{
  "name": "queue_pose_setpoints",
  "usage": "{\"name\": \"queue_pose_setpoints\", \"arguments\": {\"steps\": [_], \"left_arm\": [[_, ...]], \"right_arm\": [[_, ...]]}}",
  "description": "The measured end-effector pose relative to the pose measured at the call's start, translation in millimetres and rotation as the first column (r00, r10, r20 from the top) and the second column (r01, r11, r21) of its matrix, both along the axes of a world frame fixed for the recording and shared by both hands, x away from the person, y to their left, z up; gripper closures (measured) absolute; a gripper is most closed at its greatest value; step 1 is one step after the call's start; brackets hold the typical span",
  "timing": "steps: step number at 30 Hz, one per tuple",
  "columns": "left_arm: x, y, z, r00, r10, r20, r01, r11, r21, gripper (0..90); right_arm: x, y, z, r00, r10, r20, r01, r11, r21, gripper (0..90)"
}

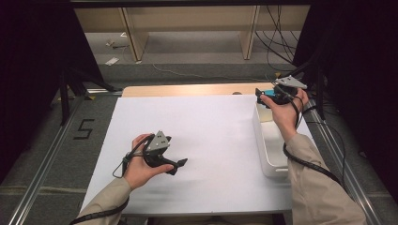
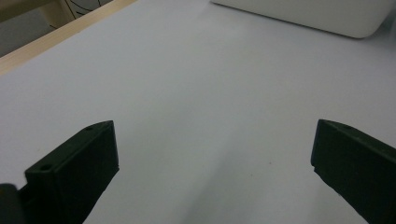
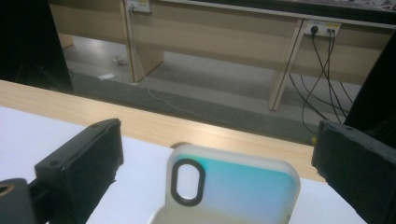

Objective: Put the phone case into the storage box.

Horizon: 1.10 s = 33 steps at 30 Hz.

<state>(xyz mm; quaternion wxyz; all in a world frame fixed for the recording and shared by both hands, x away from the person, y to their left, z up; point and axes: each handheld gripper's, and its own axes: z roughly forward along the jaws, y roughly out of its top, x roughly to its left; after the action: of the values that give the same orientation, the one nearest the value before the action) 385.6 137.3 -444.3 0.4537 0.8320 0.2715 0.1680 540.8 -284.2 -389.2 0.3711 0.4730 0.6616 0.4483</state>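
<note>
The white bin [image 1: 271, 149] at the right edge of the tabletop [image 1: 202, 140] is the landmark here. A phone case [image 3: 232, 189], pale with a teal sheen and a dark oval camera cutout, stands upright at the bin's far end, apparently leaning against the far wall so that its top edge sticks up where it can be pinched. The right tool [image 1: 263, 99] hangs over that far end, and in the right gripper view the case's top sits between its jaws, which stand wide apart and touch nothing. That reads as lining up for a grasp on the case, though the grip is not yet made.

The left tool [image 1: 176, 165] rests low over the bare white sheet well to the left of the bin, jaws spread wide and empty. It looks parked out of the way, or waiting to take the case once it comes out. In the left gripper view, a corner of the bin shows beyond its jaws.

Count: one bin, one phone case, two tools, both wide open.
</note>
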Motion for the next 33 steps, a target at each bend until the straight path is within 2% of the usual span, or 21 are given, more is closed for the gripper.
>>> {"name": "queue_pose_setpoints", "arguments": {"steps": [7,11,16,27,33], "left_arm": [[0.0,0.2,0.3,1.0000,0.002,0.000,-0.002,1.0000,-0.005,0.3],[-0.1,0.1,0.5,1.0000,0.003,0.000,-0.003,1.0000,-0.007,0.3],[-0.5,-0.6,1.4,1.0000,0.002,-0.001,-0.002,1.0000,-0.005,0.3],[-0.8,0.0,2.2,1.0000,0.004,0.000,-0.004,1.0000,-0.009,0.3],[-1.0,0.0,2.8,1.0000,0.005,0.002,-0.005,0.9999,-0.011,0.3]], "right_arm": [[-9.4,4.3,4.6,0.9996,0.029,0.003,-0.029,0.9995,-0.009,4.1],[-19.9,6.3,7.1,0.9980,0.064,0.005,-0.064,0.9977,-0.024,5.2],[-34.4,9.1,8.3,0.9935,0.113,-0.008,-0.113,0.9935,-0.013,6.7],[-56.7,21.4,6.8,0.9749,0.221,-0.024,-0.221,0.9751,0.016,8.2],[-68.0,25.4,6.8,0.9619,0.273,-0.019,-0.272,0.9618,0.029,9.4]]}}
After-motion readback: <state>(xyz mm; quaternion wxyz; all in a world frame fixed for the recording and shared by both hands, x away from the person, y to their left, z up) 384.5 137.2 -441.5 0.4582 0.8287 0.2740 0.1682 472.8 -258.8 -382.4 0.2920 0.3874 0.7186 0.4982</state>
